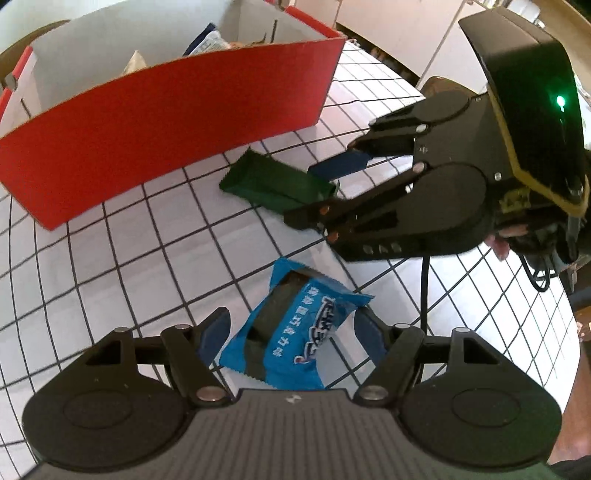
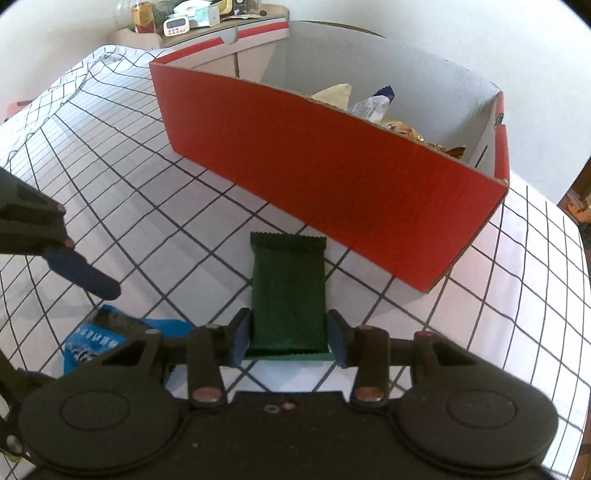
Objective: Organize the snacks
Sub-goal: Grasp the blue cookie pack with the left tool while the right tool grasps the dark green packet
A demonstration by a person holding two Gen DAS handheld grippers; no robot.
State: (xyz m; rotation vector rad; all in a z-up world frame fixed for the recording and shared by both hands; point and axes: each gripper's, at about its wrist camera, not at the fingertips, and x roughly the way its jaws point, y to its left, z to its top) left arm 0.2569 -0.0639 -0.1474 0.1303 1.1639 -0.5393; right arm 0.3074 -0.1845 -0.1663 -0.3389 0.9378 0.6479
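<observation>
A blue snack packet (image 1: 291, 328) lies on the checked tablecloth between the open jaws of my left gripper (image 1: 291, 332); the pads stand on either side, not pressing it. It also shows in the right wrist view (image 2: 92, 339). A dark green snack bar (image 2: 288, 291) lies flat in front of the red box (image 2: 332, 177). My right gripper (image 2: 288, 336) is open around its near end, pads close to its sides. In the left wrist view the right gripper (image 1: 332, 177) straddles the green bar (image 1: 273, 181).
The red cardboard box (image 1: 166, 122) has white inner walls and holds several snack packets (image 2: 373, 107). The white tablecloth with a black grid (image 2: 147, 221) covers the table. A shelf with a timer and jars (image 2: 177, 22) stands behind.
</observation>
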